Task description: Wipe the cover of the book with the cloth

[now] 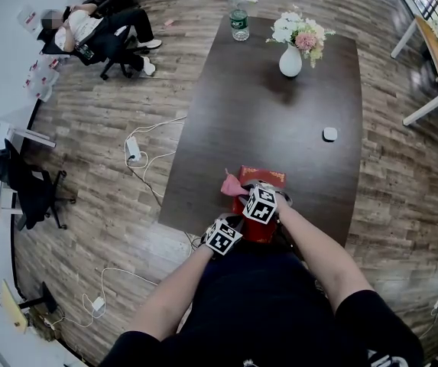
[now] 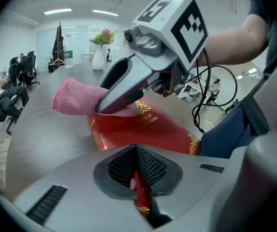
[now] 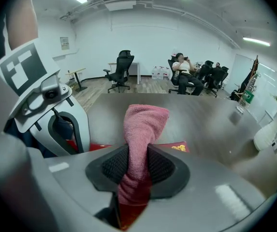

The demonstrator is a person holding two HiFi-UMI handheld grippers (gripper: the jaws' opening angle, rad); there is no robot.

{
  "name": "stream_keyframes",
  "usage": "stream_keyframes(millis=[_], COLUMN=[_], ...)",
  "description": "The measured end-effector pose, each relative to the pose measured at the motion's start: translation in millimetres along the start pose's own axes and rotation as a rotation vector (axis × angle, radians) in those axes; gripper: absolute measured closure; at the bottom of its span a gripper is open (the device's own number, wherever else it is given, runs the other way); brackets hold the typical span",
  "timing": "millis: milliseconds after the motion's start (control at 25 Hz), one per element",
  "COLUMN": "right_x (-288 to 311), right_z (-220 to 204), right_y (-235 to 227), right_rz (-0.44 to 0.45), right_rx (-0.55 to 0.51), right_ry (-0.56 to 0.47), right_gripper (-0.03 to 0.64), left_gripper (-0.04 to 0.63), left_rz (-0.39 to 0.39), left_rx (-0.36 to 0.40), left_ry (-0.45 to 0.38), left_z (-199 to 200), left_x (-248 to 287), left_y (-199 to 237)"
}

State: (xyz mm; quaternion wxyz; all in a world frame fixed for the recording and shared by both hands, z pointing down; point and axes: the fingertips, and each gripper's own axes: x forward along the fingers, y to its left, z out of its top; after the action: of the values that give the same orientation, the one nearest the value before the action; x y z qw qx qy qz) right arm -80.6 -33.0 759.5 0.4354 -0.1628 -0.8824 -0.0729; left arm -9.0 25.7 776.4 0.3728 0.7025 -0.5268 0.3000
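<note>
Seemingly for steadiness, the left gripper [image 2: 137, 170] is clamped on the near edge of the red book [image 2: 143, 129], pinning it flat at the near edge of the dark surface [image 1: 280, 121] so it will not slide. The right gripper [image 3: 137, 168] is closed tight on the pink cloth [image 3: 145, 124], whose free end rests on the cover's far part, ready to rub. Gold lettering [image 2: 149, 120] and corner ornaments mark the cover, but the words are too small to read.
</note>
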Motion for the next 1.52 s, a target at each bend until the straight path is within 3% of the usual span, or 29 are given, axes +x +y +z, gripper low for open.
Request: stream_keyframes(millis=[280,1520], right_x=[17,12], right_z=[16,-12], right_y=[3,1], right_rz=[0.015,0.01], right_rx=[-0.005,0.032], right_ry=[0.012,0.021], right_gripper=[0.506,0.505], left_gripper=[0.6,0.6], left_rz=[-0.002,0.01], left_rx=[0.001,0.011], left_ry=[-0.002,0.005], left_z=[-1,-1], left_x=[0,2], left_y=[-1,1])
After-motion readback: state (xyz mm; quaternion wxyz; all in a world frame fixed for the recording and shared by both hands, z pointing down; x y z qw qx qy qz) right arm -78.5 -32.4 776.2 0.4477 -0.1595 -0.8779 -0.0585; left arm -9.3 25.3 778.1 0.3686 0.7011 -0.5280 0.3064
